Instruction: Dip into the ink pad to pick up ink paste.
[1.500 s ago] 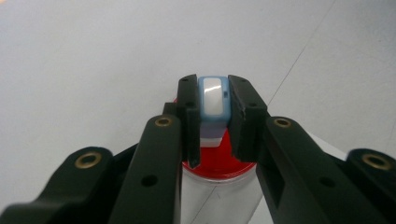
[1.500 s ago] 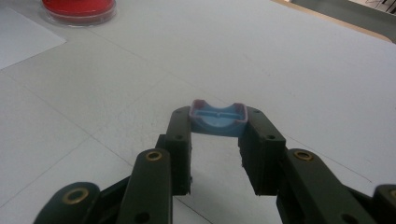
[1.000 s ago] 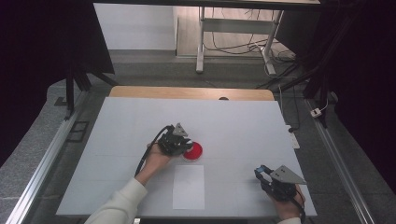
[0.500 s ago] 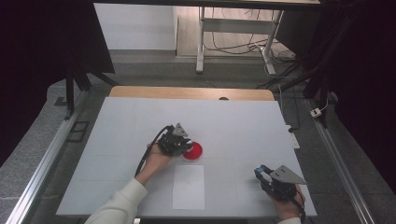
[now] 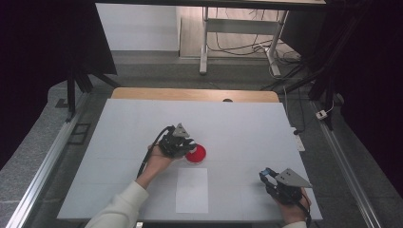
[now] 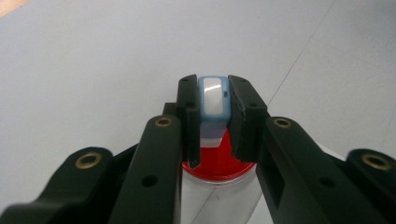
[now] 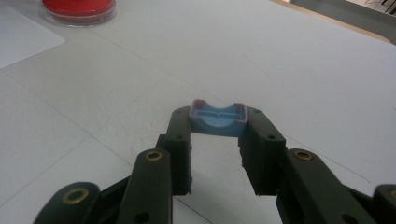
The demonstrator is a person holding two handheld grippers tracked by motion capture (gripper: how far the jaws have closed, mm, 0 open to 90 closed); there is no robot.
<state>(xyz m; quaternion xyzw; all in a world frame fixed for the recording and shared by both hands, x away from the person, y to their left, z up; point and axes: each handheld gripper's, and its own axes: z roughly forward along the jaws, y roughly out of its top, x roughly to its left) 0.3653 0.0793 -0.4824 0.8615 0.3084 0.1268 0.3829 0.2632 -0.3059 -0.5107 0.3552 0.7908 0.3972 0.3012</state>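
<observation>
Left claw point(image 6: 212, 116) grips a blue-and-white stamp point(image 6: 213, 100) over the red ink dish point(image 6: 219, 163); right claw point(image 7: 217, 140) clamps its blue cap point(image 7: 217, 119); white paper point(image 5: 192, 190) looks unstamped

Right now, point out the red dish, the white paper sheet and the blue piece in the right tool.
red dish point(image 5: 196, 154), high view, on its red centre.
white paper sheet point(image 5: 192, 191), high view, on its middle.
blue piece point(image 7: 218, 119), right gripper view, on its blue inside face.

Dish point(image 5: 196, 154) behind paper sheet point(image 5: 192, 190), on table point(image 5: 247, 128)
</observation>
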